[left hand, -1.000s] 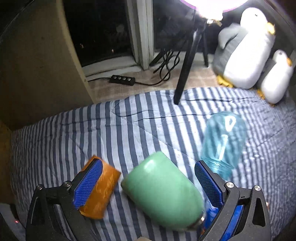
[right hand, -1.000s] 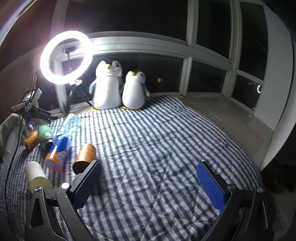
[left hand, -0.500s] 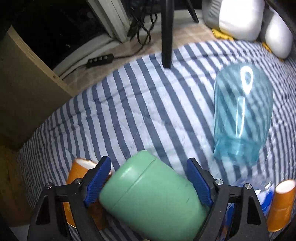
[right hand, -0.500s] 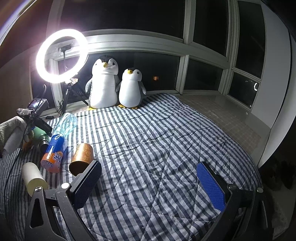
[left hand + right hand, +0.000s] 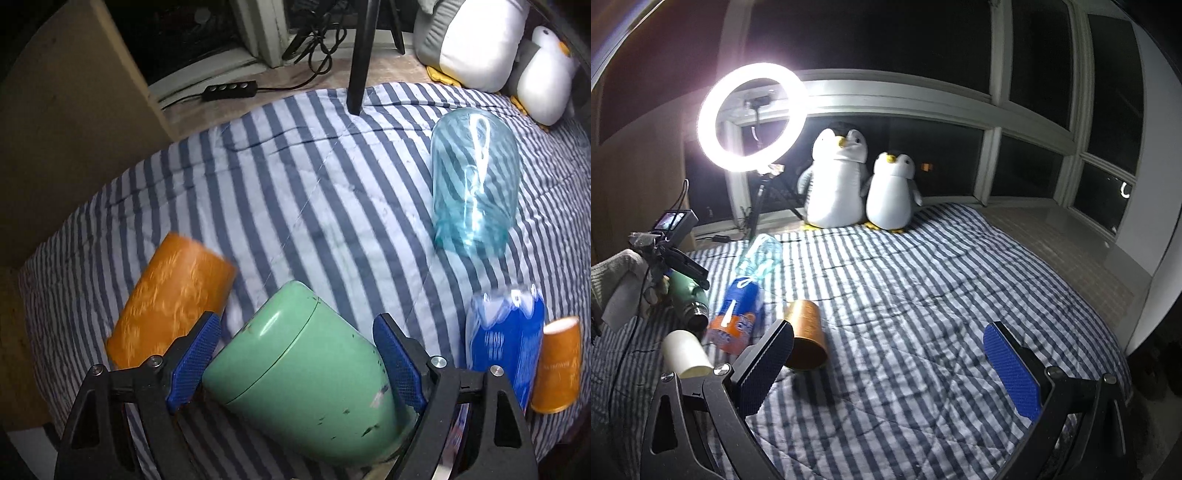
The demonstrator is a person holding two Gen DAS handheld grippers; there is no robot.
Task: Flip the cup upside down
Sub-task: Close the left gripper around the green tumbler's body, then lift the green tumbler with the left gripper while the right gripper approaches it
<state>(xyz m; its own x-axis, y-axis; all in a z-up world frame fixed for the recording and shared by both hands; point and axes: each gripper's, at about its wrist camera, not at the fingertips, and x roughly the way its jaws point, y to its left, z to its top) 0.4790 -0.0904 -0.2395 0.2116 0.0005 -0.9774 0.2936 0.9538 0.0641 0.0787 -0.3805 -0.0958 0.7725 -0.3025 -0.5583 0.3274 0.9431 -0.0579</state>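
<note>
Currently gripping green cup (image 5: pixel 306 384) crosswise between blue pads (image 5: pixel 194 360) of left gripper (image 5: pixel 295 362), tilted above striped quilt (image 5: pixel 314 192) with base pointing away, seemingly mid-flip; right gripper (image 5: pixel 901 365) hovering with jaws spread wide, holding nothing.

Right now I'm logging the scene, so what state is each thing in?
Green cup: tilted, gripped in left claw.
Right claw: open, empty.
Clear bottle: lying on bed.
Orange cup: on its side.
Ring light: on.
</note>
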